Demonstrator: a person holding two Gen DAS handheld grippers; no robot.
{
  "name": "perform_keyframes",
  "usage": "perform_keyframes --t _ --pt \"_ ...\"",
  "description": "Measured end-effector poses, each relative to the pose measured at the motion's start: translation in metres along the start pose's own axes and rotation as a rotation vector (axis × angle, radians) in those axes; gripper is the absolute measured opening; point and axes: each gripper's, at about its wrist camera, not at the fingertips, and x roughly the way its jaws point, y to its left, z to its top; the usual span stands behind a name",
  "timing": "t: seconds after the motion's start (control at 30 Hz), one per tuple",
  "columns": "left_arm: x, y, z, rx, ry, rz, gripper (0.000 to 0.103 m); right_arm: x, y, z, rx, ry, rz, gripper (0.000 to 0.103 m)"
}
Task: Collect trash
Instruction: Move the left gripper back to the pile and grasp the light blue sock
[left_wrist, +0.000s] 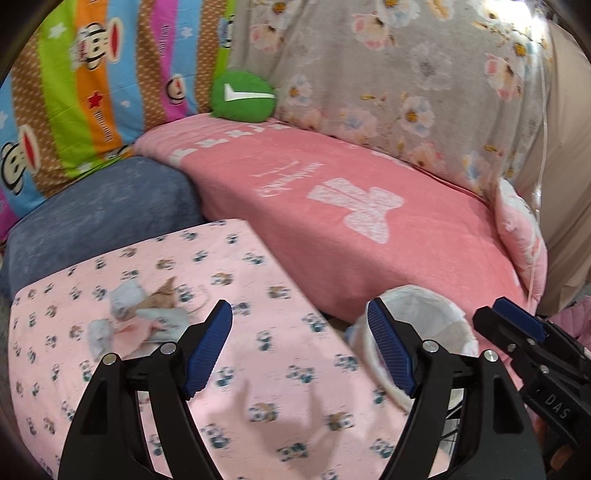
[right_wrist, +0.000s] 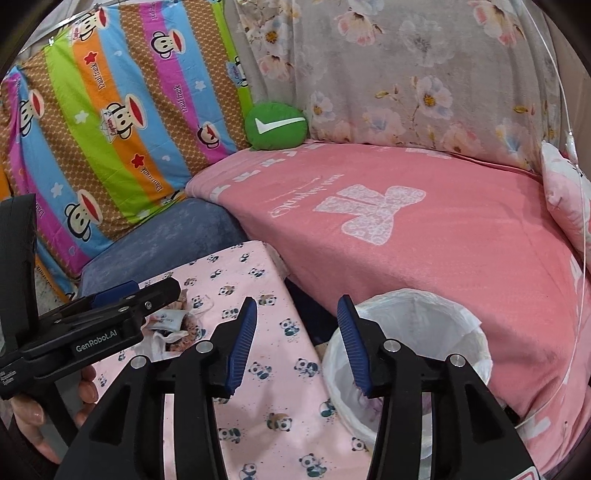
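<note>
Below, crumpled trash (left_wrist: 136, 314) is seen on the panda-print surface (left_wrist: 258, 369) beside a lined bin (right_wrist: 406, 332), both tongs (left_wrist: 300, 328) (right_wrist: 297, 325) held spread, empty.

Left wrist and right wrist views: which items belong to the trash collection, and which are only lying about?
Job:
- crumpled trash pile on the panda-print cloth
- lined waste bin
- left gripper, open
- right gripper, open

Lying about:
- green check-mark cushion
- pink blanket
- monkey-print pillow
- blue cushion

Pink-blanketed sofa (right_wrist: 424, 236), floral backrest (right_wrist: 424, 66)
</note>
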Motion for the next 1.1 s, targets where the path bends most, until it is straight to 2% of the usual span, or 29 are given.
perform_keyframes --t 0.3,0.67,0.9,1.1 --pt "-0.011 0.079 -0.018 -0.1 0.012 0.129 0.077 0.027 0.068 -0.013 -0.064 0.057 0.072 0.047" --pt "-0.008 0.17 -0.047 -0.229 0.068 0.253 0.077 0.081 0.145 -0.051 -0.126 0.178 0.15 0.047" --pt "0.01 0.206 -0.057 -0.26 0.12 0.286 0.077 0.123 0.176 -0.076 -0.149 0.252 0.164 0.047" --pt "0.031 0.23 -0.061 -0.299 0.157 0.284 0.077 0.156 0.191 -0.091 -0.161 0.31 0.154 0.047"
